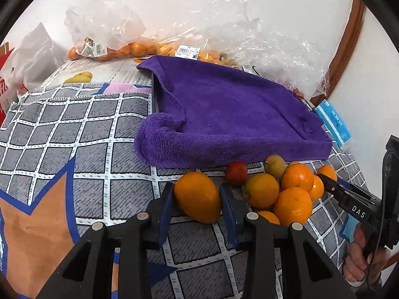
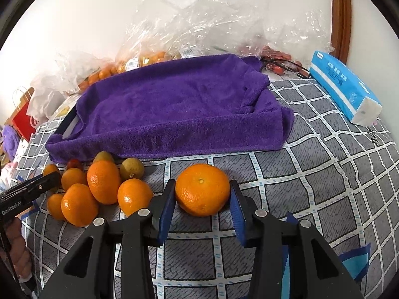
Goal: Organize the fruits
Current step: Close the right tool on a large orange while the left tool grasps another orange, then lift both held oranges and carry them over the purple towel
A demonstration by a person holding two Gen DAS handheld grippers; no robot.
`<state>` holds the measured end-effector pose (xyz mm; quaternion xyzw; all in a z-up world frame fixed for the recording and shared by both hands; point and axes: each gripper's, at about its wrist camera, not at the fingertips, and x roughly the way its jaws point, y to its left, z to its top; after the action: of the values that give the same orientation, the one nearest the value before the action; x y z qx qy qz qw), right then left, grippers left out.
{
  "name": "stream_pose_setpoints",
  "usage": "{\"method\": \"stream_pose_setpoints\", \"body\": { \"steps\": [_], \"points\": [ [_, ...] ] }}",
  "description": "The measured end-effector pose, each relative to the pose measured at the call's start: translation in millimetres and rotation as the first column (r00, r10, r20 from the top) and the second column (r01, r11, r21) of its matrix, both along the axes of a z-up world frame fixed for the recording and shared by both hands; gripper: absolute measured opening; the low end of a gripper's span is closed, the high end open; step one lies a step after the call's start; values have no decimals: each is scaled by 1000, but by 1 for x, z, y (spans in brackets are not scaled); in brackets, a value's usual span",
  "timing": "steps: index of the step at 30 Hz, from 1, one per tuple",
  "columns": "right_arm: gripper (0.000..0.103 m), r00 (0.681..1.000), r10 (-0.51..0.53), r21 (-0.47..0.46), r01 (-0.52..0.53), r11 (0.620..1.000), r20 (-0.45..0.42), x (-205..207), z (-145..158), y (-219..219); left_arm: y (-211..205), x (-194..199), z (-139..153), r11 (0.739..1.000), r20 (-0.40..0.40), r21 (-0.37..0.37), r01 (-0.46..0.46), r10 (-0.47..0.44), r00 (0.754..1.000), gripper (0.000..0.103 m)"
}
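Blue-padded left gripper (image 1: pixel 197 199) is closed on an oval orange fruit (image 1: pixel 197 196), pads pressing both sides, just left of the fruit pile (image 1: pixel 286 189) on the checked cloth (image 1: pixel 74 134). Right gripper (image 2: pixel 202 196) likewise clamps a round mandarin (image 2: pixel 202 189), set apart to the right of that pile. Purple towel (image 2: pixel 179 107), draped over a tray, lies just behind the fruit.

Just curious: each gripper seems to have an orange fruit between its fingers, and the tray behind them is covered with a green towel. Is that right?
Nearly. The towel over the tray is purple, not green, as the right wrist view shows. Each gripper does have an orange fruit between its fingers: left, right.
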<state>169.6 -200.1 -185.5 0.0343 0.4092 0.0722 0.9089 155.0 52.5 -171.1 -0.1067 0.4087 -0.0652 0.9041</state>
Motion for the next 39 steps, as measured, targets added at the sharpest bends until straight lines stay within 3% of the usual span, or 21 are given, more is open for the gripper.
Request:
{"method": "stream_pose_setpoints", "body": {
  "steps": [9, 16, 20, 23, 29, 33, 39],
  "points": [
    [41, 1000, 13, -7, -13, 1000, 12, -2, 2, 4, 9, -4, -1, 999, 6, -31, -44, 44, 999, 35],
    [41, 999, 6, 11, -7, 1000, 46, -8, 6, 2, 12, -9, 1, 997, 19, -70, -39, 40, 999, 34],
    [41, 998, -10, 26, 8, 1000, 58, -11, 10, -5, 9, -13, 3, 998, -14, -54, -16, 15, 1000, 34],
    [41, 998, -13, 31, 11, 999, 68, -17, 17, -8, 6, -19, 12, 999, -3, -33, 6, -6, 1000, 34],
    [41, 991, 9, 7, -10, 1000, 131, -30, 55, -2, 4, -27, 33, 998, 32, -59, 6, -4, 999, 34],
    [41, 989, 25, -31, -21, 999, 146, -28, 74, 7, -3, -20, 55, 999, 60, -3, 36, -36, 998, 34],
    [41, 983, 39, 13, -42, 999, 178, -15, 92, 17, -1, -6, 86, 1000, 98, -4, 26, -26, 995, 34]
  ]
}}
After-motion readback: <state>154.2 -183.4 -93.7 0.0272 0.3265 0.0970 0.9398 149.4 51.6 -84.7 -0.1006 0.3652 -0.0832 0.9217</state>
